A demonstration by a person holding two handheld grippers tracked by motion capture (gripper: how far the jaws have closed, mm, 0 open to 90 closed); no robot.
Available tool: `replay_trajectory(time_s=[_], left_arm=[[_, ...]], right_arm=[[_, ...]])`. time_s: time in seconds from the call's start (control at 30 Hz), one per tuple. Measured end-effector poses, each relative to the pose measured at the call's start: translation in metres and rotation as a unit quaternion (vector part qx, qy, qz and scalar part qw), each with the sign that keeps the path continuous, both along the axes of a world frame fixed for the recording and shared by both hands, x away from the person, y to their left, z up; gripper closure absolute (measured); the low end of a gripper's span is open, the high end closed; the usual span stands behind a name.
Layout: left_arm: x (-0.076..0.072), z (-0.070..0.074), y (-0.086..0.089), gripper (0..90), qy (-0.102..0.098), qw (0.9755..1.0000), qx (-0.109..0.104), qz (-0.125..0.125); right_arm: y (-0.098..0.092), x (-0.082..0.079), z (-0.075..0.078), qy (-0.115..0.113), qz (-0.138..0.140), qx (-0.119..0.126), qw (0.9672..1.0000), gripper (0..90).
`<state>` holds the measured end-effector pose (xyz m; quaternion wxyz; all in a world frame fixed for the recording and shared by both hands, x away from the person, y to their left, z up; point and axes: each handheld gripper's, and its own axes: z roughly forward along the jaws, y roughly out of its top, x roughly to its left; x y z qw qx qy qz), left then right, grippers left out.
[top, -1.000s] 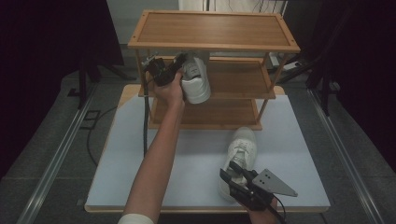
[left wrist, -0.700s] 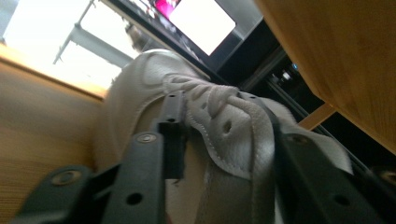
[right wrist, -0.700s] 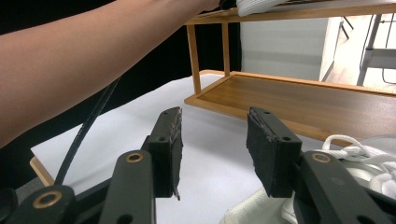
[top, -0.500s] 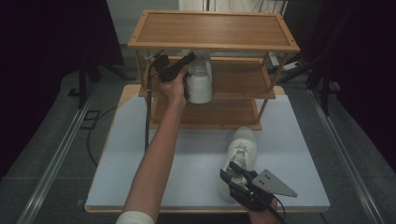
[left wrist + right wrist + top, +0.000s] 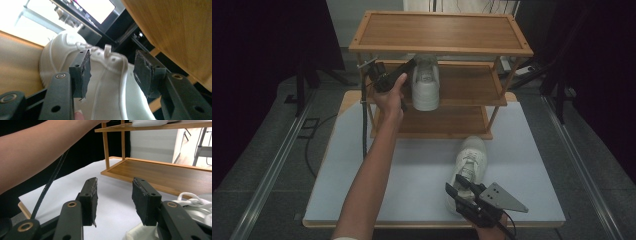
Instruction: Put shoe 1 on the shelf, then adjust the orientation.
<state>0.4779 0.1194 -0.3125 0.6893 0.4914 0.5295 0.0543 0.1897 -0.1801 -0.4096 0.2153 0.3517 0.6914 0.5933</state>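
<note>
White sneaker [image 5: 425, 84] sits on the rack's middle shelf [image 5: 472, 82]; left hand-held gripper [image 5: 408, 67] has just been opening, jaws wide around its heel collar (soft, light, best pinched there), not pressing.

White sneaker [image 5: 425, 85], brown wooden rack [image 5: 442, 32], black gripper [image 5: 404, 70].

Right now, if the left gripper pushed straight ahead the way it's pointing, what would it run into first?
The left gripper has just been opening, and the white shoe on the middle shelf sits right between its spread jaws. Going straight on, it would likely meet that shoe's heel first; the pads look just clear of it.
</note>
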Motion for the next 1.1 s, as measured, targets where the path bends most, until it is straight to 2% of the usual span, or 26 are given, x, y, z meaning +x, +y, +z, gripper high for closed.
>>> replay_trajectory(time_s=[0.07,0.1,0.27,0.4,0.47,0.53,0.6,0.73,0.77,0.8,0.83,0.87,0.93,1.1], left_arm=[[-0.005,-0.002,0.003,46.5,-0.008,0.9999,0.010,-0.010],[-0.012,-0.003,0.007,45.8,-0.004,0.9999,0.008,-0.009],[-0.025,-0.007,0.012,42.9,-0.007,0.9998,0.005,-0.020],[-0.041,-0.013,0.018,41.3,-0.013,0.9996,0.006,-0.026],[-0.047,-0.015,0.020,40.4,-0.017,0.9995,0.010,-0.023],[-0.050,-0.015,0.022,40.4,-0.019,0.9995,0.009,-0.024],[-0.055,-0.015,0.025,40.2,-0.021,0.9994,0.006,-0.028],[-0.063,-0.016,0.031,39.5,-0.023,0.9991,0.010,-0.035],[-0.065,-0.017,0.032,39.5,-0.023,0.9990,0.012,-0.036],[-0.068,-0.018,0.033,39.5,-0.022,0.9989,0.012,-0.040],[-0.071,-0.021,0.035,39.3,-0.021,0.9986,0.012,-0.047],[-0.071,-0.021,0.035,39.2,-0.021,0.9986,0.012,-0.047],[-0.077,-0.023,0.037,39.1,-0.021,0.9984,0.013,-0.052],[-0.095,-0.030,0.042,38.6,-0.026,0.9975,0.017,-0.064]], right_arm=[[0.002,-0.001,0.000,0.000,0.003,-0.004,1.0000,55.7],[0.004,-0.001,-0.001,0.002,0.007,-0.007,1.0000,55.8],[0.007,0.000,-0.004,0.005,0.012,-0.017,0.9998,57.8],[0.010,0.000,-0.006,0.008,0.013,-0.031,0.9994,62.7],[0.012,0.001,-0.008,0.011,0.012,-0.045,0.9988,67.9],[0.015,0.002,-0.011,0.020,0.006,-0.071,0.9973,75.3],[0.017,0.004,-0.015,0.030,0.009,-0.082,0.9961,81.1],[0.024,0.005,-0.021,0.038,0.023,-0.102,0.9938,87.3],[0.024,0.005,-0.021,0.038,0.023,-0.102,0.9938,87.3],[0.027,0.006,-0.023,0.037,0.025,-0.109,0.9930,87.6],[0.034,0.007,-0.027,0.036,0.026,-0.127,0.9909,87.6],[0.034,0.007,-0.027,0.036,0.026,-0.127,0.9909,87.6],[0.040,0.010,-0.034,0.035,0.006,-0.164,0.9858,87.5],[0.035,0.008,-0.037,0.033,-0.012,-0.180,0.9830,89.7]])
